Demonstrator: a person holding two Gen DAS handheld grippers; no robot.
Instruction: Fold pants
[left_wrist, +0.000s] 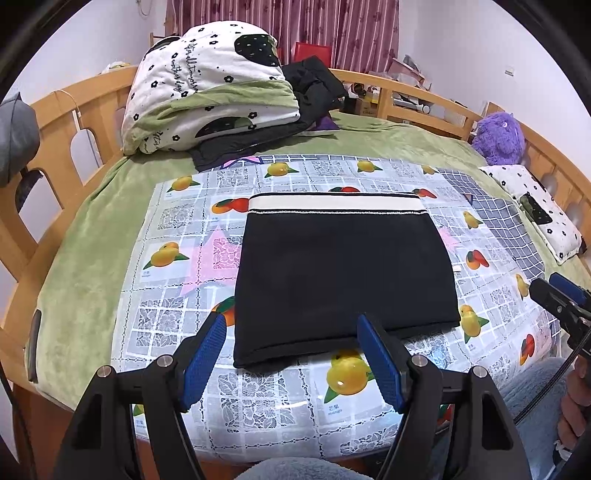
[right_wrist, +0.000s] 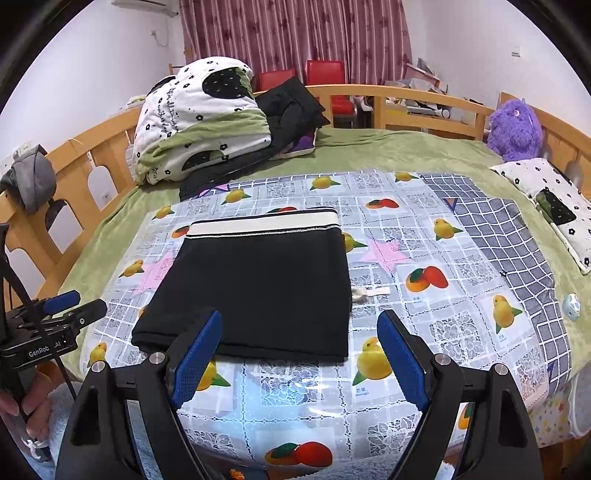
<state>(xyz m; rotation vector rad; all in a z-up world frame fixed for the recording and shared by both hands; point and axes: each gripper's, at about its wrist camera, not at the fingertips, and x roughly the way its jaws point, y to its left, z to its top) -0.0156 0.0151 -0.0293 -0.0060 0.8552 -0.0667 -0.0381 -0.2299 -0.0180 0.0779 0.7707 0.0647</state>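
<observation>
Black pants (left_wrist: 343, 269) with a white waistband lie folded into a flat rectangle on the fruit-print plastic sheet (left_wrist: 258, 398), waistband at the far side. In the right wrist view the same pants (right_wrist: 258, 291) lie left of centre. My left gripper (left_wrist: 291, 332) hovers open over the pants' near edge, nothing between its blue pads. My right gripper (right_wrist: 299, 332) is open too, above the near right corner of the pants, holding nothing. Each gripper shows at the edge of the other's view: the right gripper (left_wrist: 565, 299) and the left gripper (right_wrist: 62, 310).
A rolled floral quilt (left_wrist: 210, 92) and dark clothes (left_wrist: 314, 85) are piled at the bed's far left. A purple plush toy (left_wrist: 498, 138) and a floral pillow (left_wrist: 535, 210) sit at the right. Wooden bed rails (left_wrist: 55, 155) ring the green bedspread. A small tag (right_wrist: 373, 292) lies beside the pants.
</observation>
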